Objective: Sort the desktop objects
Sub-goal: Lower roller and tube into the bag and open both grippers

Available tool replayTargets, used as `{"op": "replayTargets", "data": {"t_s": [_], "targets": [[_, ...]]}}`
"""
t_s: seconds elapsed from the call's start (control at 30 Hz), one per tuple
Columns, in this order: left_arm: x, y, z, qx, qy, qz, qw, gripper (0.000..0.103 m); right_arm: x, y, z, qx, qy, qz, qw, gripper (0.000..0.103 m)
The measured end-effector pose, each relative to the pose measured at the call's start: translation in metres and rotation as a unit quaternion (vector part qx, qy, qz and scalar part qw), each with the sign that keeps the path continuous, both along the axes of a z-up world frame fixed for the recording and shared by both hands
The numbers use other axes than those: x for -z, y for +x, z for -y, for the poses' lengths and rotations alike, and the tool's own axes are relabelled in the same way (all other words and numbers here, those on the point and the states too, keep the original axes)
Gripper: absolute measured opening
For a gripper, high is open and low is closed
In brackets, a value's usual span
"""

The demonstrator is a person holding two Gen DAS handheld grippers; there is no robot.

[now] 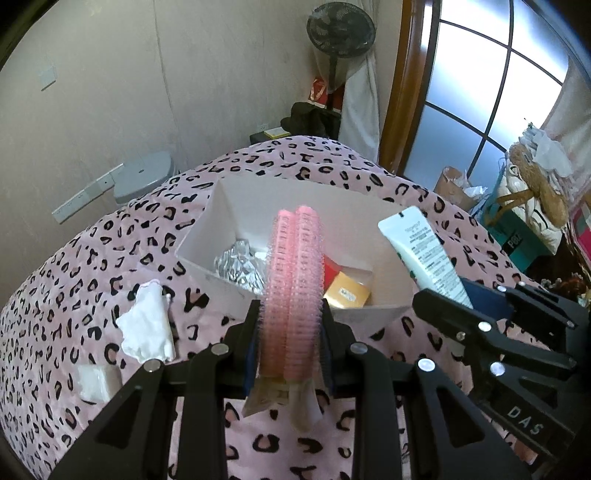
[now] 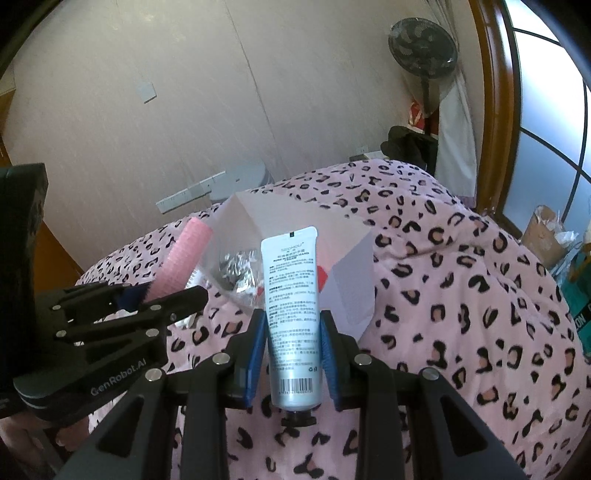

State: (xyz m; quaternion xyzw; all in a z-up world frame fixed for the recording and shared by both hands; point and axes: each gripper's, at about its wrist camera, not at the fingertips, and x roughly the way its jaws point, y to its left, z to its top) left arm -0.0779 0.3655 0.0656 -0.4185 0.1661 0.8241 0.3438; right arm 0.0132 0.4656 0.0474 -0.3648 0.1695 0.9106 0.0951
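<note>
My left gripper (image 1: 290, 314) is shut on a pink hair roller clip (image 1: 291, 280), held upright above the near wall of a white open box (image 1: 218, 221). My right gripper (image 2: 293, 321) is shut on a white hand cream tube (image 2: 291, 295), cap end down, just in front of the same box (image 2: 351, 266). In the left wrist view the tube (image 1: 421, 251) and the right gripper (image 1: 476, 314) show at the right, over the box's right corner. The right wrist view has the roller (image 2: 181, 258) and left gripper (image 2: 147, 295) at its left. Inside the box lie a silver foil packet (image 1: 236, 266) and an orange-yellow packet (image 1: 347, 291).
A pink leopard-print cover (image 1: 92, 288) lies over the surface. On it, left of the box, rest a crumpled white cloth (image 1: 147, 325) and a small white pack (image 1: 94, 380). Beyond stand a fan (image 1: 340, 33), a wall, a glass door and bags (image 1: 528, 192) at the right.
</note>
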Motion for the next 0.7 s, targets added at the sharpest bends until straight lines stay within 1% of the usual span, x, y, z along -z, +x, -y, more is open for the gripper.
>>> {"op": "replayTargets", "data": {"t_s": [0.43,0.7], "targets": [[-0.019,-0.044,-0.022,-0.001,0.005,-0.012,0.9999,0.028,-0.013,-0.035,-0.012,-0.007,0.014,-0.007,1.000,0.029],[-0.017,-0.066,-0.040,0.000,0.002,-0.012,0.9999,0.028,-0.011,-0.055,-0.018,-0.004,0.018,-0.001,1.000,0.029]]}}
